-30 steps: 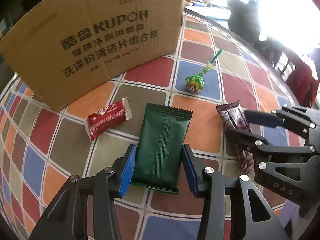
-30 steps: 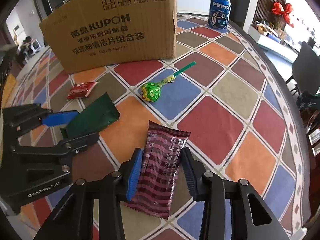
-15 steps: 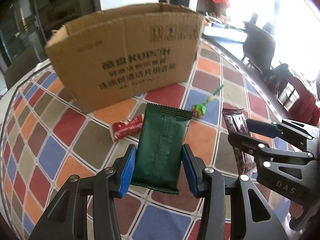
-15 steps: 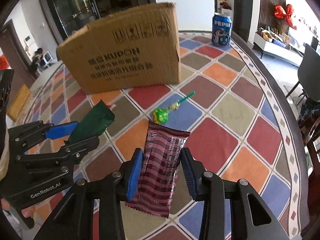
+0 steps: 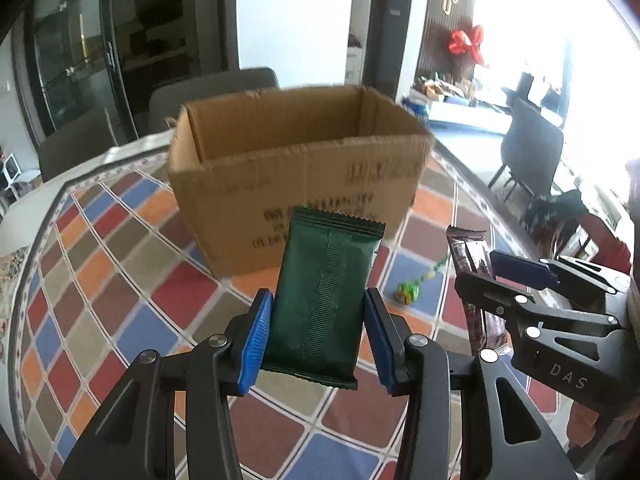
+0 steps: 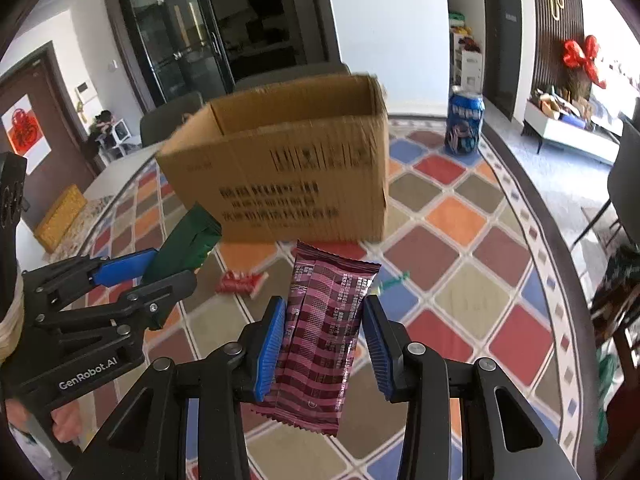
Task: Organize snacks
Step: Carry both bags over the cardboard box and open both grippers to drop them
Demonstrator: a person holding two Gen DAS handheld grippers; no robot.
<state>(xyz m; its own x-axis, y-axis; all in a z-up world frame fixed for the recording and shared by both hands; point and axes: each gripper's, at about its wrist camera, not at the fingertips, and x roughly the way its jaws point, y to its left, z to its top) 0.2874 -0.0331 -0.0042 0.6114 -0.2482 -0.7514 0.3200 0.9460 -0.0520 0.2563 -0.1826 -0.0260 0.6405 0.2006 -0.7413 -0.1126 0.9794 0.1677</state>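
While both packets are riding high short of the cardboard box (image 5: 296, 168) | left gripper (image 5: 318, 336) is clamping the green packet (image 5: 326, 296), right gripper (image 6: 322, 340) the maroon packet (image 6: 324, 332) | risk: releasing early, or grippers colliding at the rim | lollipop (image 5: 408, 291), red candy (image 6: 240, 282) are waiting on the table (image 5: 120, 280)

A cardboard box (image 6: 280, 168) stands on the table (image 6: 472, 264), soda can (image 6: 464, 125) far right, lollipop (image 5: 408, 291) and small wrapped candy (image 6: 240, 282) lying near it.

Your dark green foil snack packet (image 5: 326, 304), your maroon plaid foil wrapper (image 6: 324, 336), plain brown cardboard box (image 5: 296, 168) with black print, surface (image 5: 120, 280) chequered red, orange, blue, brown
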